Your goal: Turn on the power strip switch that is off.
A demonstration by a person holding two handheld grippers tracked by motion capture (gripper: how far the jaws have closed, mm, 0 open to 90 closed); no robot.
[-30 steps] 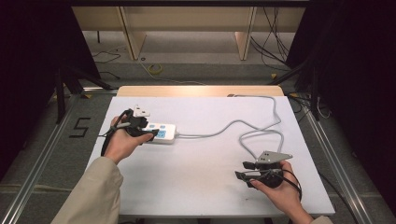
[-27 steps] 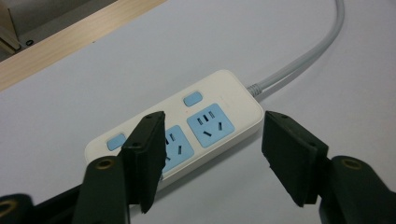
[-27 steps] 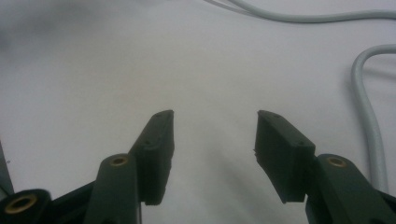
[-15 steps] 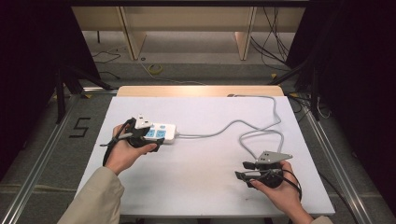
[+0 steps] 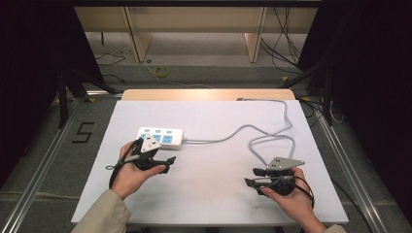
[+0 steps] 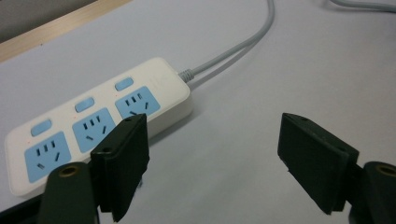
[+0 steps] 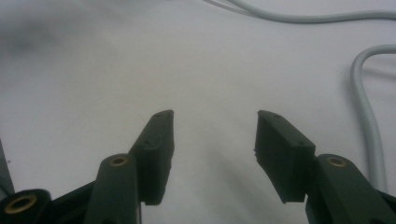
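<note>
While flat, power strip (image 5: 160,136) lies crosswise, cord end rightward.

Left tool (image 5: 167,160) has just been opening, empty; right tool (image 5: 250,177) gapes.

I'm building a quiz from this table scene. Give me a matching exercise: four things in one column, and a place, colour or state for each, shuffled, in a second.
Things:
1. white plastic power strip
2. grey round cable
3. left tongs
4. right tongs

States:
A. open, over bare table near the right front
B. winds across the table from the strip's end
C. three blue sockets, lies flat
D. jaws just opened wide, nothing between them, just in front of the strip

Pairs: 1-C, 2-B, 3-D, 4-A
</note>
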